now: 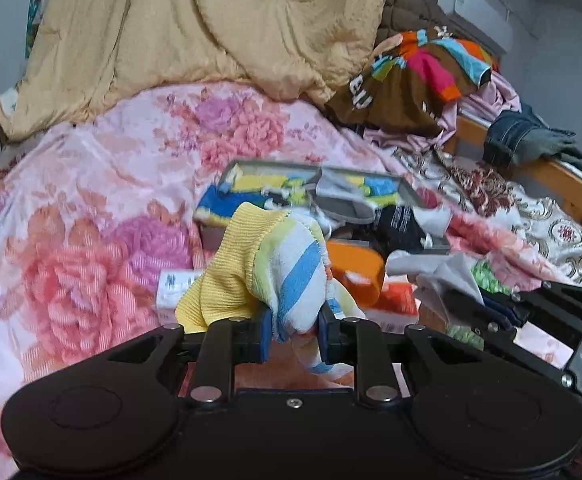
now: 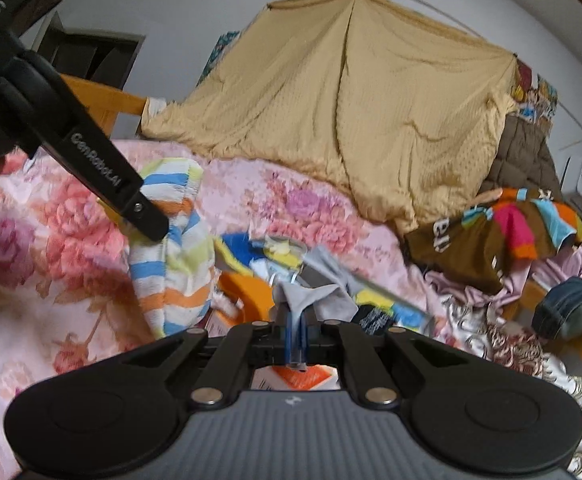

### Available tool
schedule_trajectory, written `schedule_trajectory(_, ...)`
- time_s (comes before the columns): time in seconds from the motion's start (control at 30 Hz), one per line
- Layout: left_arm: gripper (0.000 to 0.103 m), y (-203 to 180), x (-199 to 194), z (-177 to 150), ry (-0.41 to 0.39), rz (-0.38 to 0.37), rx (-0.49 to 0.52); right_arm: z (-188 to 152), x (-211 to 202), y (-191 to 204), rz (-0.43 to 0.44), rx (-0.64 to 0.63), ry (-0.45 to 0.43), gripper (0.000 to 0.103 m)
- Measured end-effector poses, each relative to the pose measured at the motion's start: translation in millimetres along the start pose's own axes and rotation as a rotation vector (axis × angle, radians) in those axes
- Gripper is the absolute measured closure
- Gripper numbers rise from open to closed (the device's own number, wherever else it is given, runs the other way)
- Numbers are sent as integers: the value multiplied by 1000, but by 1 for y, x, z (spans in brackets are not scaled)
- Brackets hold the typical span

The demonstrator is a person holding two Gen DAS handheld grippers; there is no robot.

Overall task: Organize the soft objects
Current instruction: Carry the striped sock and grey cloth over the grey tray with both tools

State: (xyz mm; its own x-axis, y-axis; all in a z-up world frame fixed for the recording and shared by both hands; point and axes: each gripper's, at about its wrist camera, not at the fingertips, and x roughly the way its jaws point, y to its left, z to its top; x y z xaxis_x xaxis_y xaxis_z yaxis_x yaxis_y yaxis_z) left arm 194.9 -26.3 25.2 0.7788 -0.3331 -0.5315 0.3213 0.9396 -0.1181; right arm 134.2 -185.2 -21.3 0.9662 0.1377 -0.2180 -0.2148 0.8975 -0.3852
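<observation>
At the lower middle of the left wrist view, the left tongs [image 1: 294, 330] are clamped on a striped sock [image 1: 287, 276] with a yellow ribbed cuff, bunched and lifted clear of the floral bedspread [image 1: 91, 200], probably so it can be carried without dragging. Right of it, mid-frame, sits a shallow box [image 1: 275, 168] of folded socks, likely the destination. In the right wrist view, the right tongs [image 2: 296, 326] at lower centre are pressed together on a thin grey sock [image 2: 323, 292], gripped by one end so it hangs free above the orange tape roll [image 2: 251, 288].
</observation>
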Motion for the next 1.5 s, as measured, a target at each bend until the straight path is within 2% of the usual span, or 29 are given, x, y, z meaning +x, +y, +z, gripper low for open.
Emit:
schedule_trajectory(0.2,79,2,3,31,-62,9,8,23,19,-16,-23,-15,-75,98)
schedule_trajectory(0.4,79,3,30,70,-130,45,17,39,68,-28,-22,-58,-135,98)
schedule_trajectory(0.53,79,6,61,93,-160,58,6,39,109,-46,-41,-27,-130,98)
schedule_trajectory(0.7,79,7,113,115,-178,78,4,24,151,-68,-60,63,-77,98)
schedule_trajectory(0.77,79,9,135,120,-175,86,-9,15,159,-74,-61,102,-56,98)
schedule_trajectory(0.93,79,20,181,121,-150,88,-150,3,178,-82,-74,137,-9,98)
schedule_trajectory(1.07,79,25,208,114,-113,105,-184,1,187,-84,-60,165,47,98)
schedule_trajectory(1.27,79,30,230,103,-50,135,-183,0,198,-86,-59,188,116,98)
schedule_trajectory(1.5,79,37,240,95,14,161,-229,-3,200,-93,-67,233,154,96)
